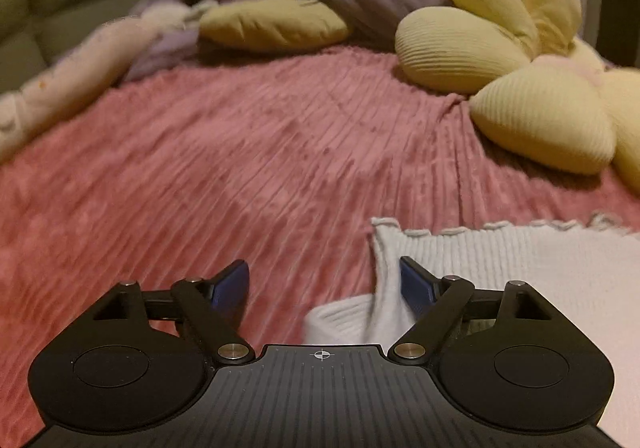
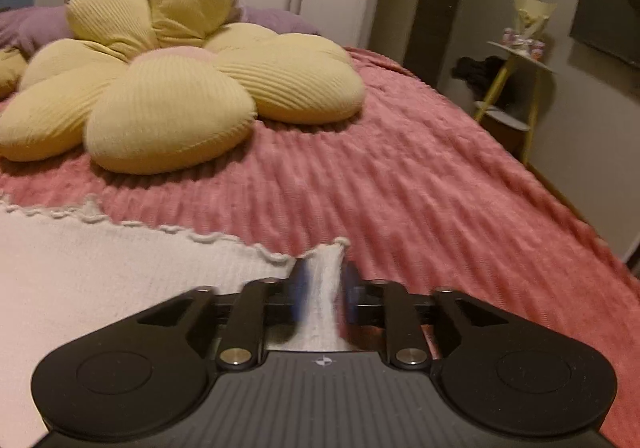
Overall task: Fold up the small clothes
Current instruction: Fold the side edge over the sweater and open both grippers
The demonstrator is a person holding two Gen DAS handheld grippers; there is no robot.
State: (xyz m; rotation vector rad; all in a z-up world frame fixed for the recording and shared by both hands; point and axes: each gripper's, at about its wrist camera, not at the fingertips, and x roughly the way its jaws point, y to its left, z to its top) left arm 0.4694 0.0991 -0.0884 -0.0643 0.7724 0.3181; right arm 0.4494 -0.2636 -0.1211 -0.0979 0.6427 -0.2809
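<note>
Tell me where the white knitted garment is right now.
The white knitted garment lies flat on the pink bedspread, low in both wrist views, in front of the yellow flower cushion.

We see the left gripper (image 1: 325,284) low in its wrist view, pitched downward, jaws spread wide; the blue pads (image 1: 230,282) stand well apart, at 9 and 3 o'clock of the gap. The right gripper (image 2: 323,294) also tilts down, jaws parted less, its pads (image 2: 299,290) motion-blurred, neither visibly pressing.
</note>
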